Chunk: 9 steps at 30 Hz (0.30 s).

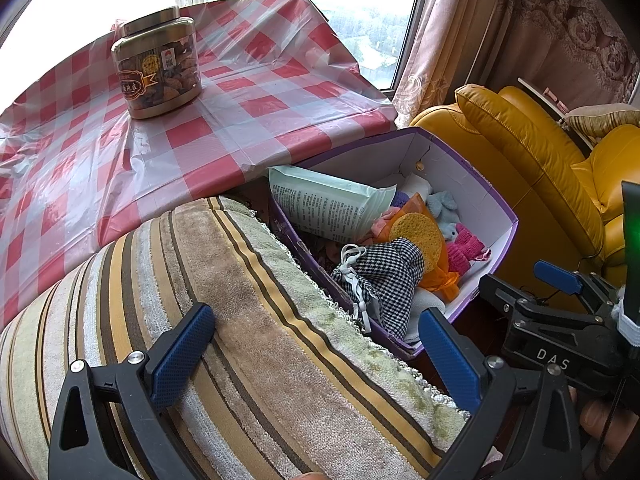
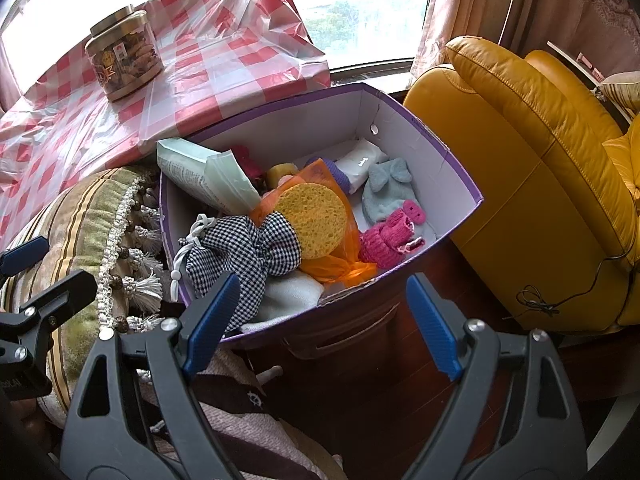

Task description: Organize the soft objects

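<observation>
Beside a checked worktop (image 2: 224, 64), a purple box (image 2: 436, 152) brims with soft things, a checked pouch (image 2: 244, 252) at its near corner. Both grippers, left (image 1: 316, 356) and right (image 2: 320, 328), hover empty, jaws apart. Tugging the pouch may drag the sponge (image 2: 312, 224) out.

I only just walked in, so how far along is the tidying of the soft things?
Mostly done, it seems: the purple box already holds a checked pouch, yellow sponge, pink knit, grey toy and a wipes pack. Nothing is in hand: the left tool and right tool are both open and empty. Left: nothing soft lies loose on the checked tablecloth, only a jar.
</observation>
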Available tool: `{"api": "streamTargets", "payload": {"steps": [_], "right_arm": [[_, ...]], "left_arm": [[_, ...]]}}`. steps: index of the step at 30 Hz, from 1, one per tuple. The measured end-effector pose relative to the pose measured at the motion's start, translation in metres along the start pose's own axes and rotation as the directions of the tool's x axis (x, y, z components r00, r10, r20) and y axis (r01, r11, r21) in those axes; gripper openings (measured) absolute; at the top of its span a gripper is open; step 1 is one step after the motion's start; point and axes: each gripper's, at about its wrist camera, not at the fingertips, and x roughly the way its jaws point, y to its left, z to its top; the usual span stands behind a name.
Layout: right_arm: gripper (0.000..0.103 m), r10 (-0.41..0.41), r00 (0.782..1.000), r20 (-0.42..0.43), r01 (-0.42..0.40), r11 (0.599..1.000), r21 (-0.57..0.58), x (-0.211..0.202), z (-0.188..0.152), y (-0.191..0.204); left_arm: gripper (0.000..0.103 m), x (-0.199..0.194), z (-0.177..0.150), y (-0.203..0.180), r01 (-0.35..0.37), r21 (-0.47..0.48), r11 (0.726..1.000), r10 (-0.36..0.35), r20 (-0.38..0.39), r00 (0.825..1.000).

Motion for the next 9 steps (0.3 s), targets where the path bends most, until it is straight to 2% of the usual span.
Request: {"api": "streamTargets", "payload": {"steps": [5,9], "right_arm": [[0.087,0.0,1.0,-0.006,0.0,1.0,0.01,0.0013,-0.0015,-0.0009],[0.087,-0.008,1.0,-0.008,0.008,1.0,0.009,0.0004,-0.001,0.0015]], "left_arm": [[0.103,0.0016,0.0001,-0.0021,-0.004,0.026,1.0,0.004,0.0,1.0],[0.103,0.0017,0.0059,-0.0016,0.058,0.042,0.997,-0.058,0.001,0.998]]}}
